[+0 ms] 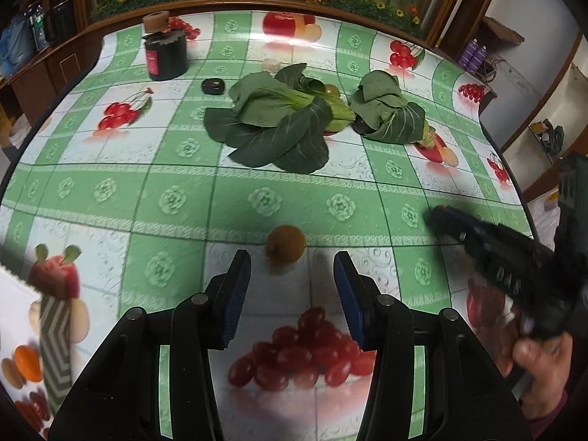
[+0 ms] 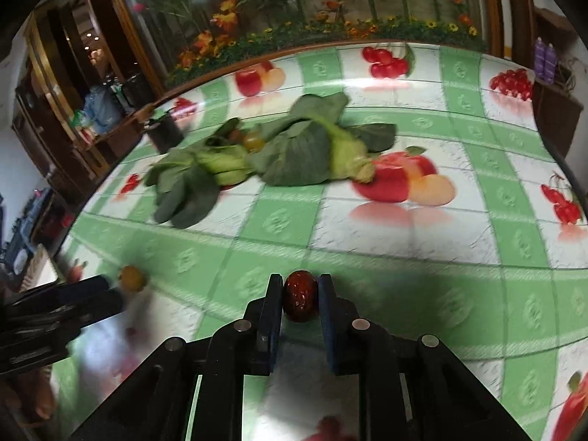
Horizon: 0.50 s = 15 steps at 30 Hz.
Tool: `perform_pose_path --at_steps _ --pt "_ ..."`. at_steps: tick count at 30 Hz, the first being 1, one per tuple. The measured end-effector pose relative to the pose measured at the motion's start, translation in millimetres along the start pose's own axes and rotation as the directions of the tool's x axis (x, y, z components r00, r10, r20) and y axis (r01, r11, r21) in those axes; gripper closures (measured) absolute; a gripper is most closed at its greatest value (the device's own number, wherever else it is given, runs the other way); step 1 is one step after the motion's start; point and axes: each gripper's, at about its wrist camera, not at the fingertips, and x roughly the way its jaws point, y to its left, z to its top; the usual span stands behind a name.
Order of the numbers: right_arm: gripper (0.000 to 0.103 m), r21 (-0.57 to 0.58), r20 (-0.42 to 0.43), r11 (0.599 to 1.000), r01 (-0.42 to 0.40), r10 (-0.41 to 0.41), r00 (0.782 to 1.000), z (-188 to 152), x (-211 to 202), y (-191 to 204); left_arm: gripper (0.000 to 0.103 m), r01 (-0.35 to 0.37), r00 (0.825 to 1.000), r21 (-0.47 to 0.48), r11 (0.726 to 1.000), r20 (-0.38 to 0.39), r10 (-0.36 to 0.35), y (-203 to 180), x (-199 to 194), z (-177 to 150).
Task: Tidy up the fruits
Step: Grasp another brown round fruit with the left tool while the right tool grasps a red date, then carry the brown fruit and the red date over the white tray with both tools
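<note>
Jaws of right gripper (image 2: pixel 300 283) clamp a red date (image 2: pixel 299 299); left gripper (image 1: pixel 292 261), tilted down, gapes behind a kiwi (image 1: pixel 286 244).

Table (image 1: pixel 110 191) under green-checked fruit-print cloth, bearing two leafy greens (image 1: pixel 272 125), brown round fruit (image 1: pixel 286 244), dark jar (image 1: pixel 165 55), small dark object (image 1: pixel 213 86)

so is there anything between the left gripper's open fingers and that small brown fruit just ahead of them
Nothing: in the left wrist view only bare tablecloth lies between the left gripper and the brown fruit.
</note>
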Motion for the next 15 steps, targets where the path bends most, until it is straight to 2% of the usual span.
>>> perform_pose_path --at_steps 4,7,9,15 --pt "0.084 -0.046 -0.021 0.999 -0.004 0.003 1.0 -2.4 4.0 15.0 0.057 0.009 1.0 0.002 1.0 -0.011 -0.009 -2.7 13.5 4.7" --pt "0.084 -0.044 -0.022 0.999 -0.014 0.013 1.0 -2.6 4.9 16.0 0.058 0.007 1.0 0.014 1.0 0.011 -0.007 -0.9 15.5 5.4" --pt "0.084 -0.044 -0.025 0.999 -0.016 0.015 1.0 -2.2 3.7 15.8 0.079 -0.005 1.0 0.026 1.0 0.018 0.005 0.5 14.8 3.7" --pt "0.084 -0.069 -0.024 0.997 -0.034 0.032 0.999 -7.7 -10.7 30.3 0.079 0.001 1.0 0.026 1.0 0.01 -0.001 5.1 1.5 -10.6"
